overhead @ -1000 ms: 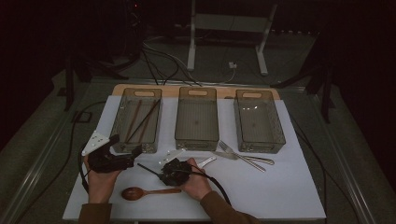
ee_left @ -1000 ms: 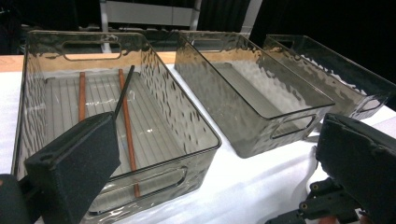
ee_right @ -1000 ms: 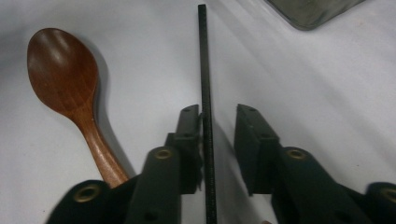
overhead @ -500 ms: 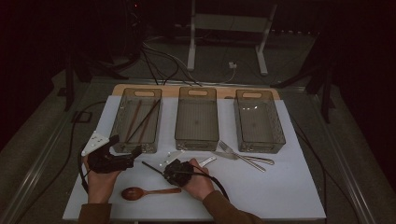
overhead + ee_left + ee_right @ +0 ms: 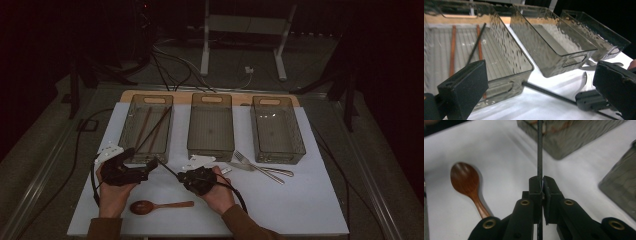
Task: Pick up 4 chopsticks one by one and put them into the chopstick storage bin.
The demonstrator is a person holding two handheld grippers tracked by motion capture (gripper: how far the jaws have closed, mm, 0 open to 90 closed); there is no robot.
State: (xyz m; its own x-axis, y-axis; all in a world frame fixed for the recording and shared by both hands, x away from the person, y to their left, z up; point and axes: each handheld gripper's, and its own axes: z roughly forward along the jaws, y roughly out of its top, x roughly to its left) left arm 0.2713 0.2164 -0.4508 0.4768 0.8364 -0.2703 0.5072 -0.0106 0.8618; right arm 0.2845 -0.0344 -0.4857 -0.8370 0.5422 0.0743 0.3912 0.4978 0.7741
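Between the clamped right tongs (image 5: 542,185), a black chopstick (image 5: 539,150) runs toward the wide-apart left tongs (image 5: 142,167).

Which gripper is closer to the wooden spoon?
Left. The left gripper hovers just above the wooden spoon; the right gripper, holding a black stick, is off beside its handle.

Three bins (image 5: 210,127) of smoky, rippled clear plastic sit on a matt white table (image 5: 300,205). A glossy wooden spoon (image 5: 467,185) lies beside a thin matt black chopstick (image 5: 539,150). The fork (image 5: 257,167) is shiny metal.
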